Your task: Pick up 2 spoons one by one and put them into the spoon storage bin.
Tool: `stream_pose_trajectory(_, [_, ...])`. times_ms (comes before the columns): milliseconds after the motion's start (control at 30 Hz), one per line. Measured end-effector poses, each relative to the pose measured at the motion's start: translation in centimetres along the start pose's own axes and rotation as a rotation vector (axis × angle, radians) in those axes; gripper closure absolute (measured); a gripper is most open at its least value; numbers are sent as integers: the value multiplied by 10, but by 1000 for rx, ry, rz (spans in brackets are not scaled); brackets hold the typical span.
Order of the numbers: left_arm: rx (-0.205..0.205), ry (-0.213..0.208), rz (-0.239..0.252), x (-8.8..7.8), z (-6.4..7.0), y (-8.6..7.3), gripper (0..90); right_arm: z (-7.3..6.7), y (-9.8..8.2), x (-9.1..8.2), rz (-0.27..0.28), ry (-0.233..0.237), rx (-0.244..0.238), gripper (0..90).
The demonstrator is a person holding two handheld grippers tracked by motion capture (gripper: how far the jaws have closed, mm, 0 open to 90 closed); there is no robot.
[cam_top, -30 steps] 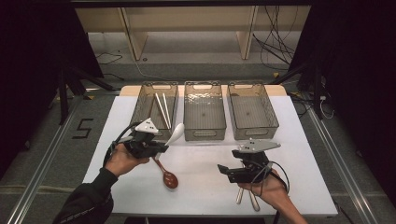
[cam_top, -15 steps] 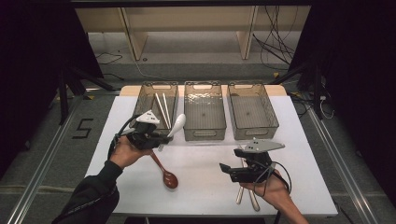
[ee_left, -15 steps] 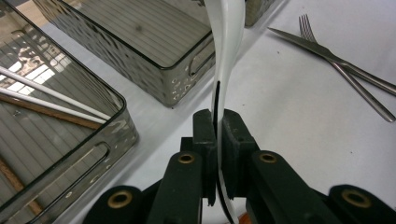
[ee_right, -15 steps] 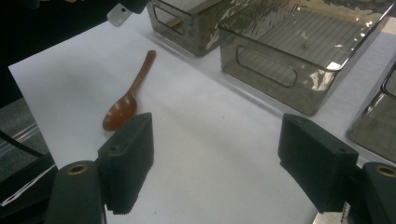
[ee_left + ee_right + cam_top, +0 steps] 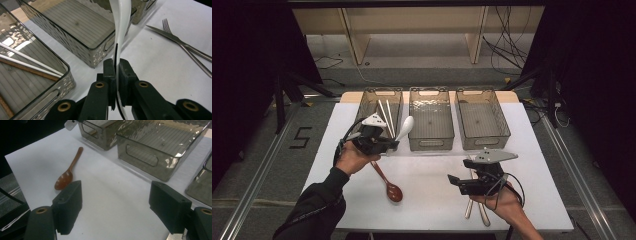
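**Desk:** Gripping what, exactly, at the left side of the table (image 5: 362, 210)?

**Photographer:** The left gripper (image 5: 393, 145) was clenched on the handle of a white spoon (image 5: 404, 128). In the left gripper view its two black jaws stood pressed together with only the thin handle between them, and the spoon (image 5: 122, 27) rose straight up from the pads. From above, the spoon's bowl pointed toward the gap between the left bin (image 5: 368, 102) and the middle bin (image 5: 430, 145), just short of their near walls.

**Desk:** And the other tool?

**Photographer:** The right gripper (image 5: 456, 184) was released, its jaws wide apart and holding nothing. In its own view they hung over bare white tabletop.

**Desk:** What lay around them?

**Photographer:** Three clear bins sat in a row at the far edge. The left one held white chopsticks (image 5: 385, 116), with brown sticks beside them in the left gripper view; the middle bin and the right bin (image 5: 482, 145) looked bare. A brown wooden spoon (image 5: 387, 182) lay on the table just below the left hand (image 5: 353, 159). A metal fork (image 5: 178, 42) and a second metal piece lay crossed under the right hand (image 5: 502, 202), partly hidden by it.

**Desk:** Anything blocking the white spoon?

**Photographer:** The near wall of the middle bin stood directly ahead of it.
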State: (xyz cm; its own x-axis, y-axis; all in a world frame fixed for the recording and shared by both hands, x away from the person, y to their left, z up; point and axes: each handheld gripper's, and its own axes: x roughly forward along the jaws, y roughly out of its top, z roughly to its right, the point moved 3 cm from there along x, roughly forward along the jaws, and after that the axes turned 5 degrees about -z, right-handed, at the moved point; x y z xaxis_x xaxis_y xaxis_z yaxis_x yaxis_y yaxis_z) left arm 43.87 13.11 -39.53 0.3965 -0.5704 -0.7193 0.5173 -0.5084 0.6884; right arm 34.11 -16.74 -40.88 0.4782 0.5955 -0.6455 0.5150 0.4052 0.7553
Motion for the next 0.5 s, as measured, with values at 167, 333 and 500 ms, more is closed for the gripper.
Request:
stream_pose_trajectory(167, [-24, 3, 19, 9, -4, 10, 850, 0, 0, 0, 0, -1, 1, 278])
stream_pose_trajectory(333, [-31, 5, 26, 20, -7, 23, 850, 0, 0, 0, 1, -1, -1, 278])
stream_pose_trajectory(500, [-44, 12, 33, 31, -12, 35, 850, -1, 1, 0, -1, 0, -6, 278])
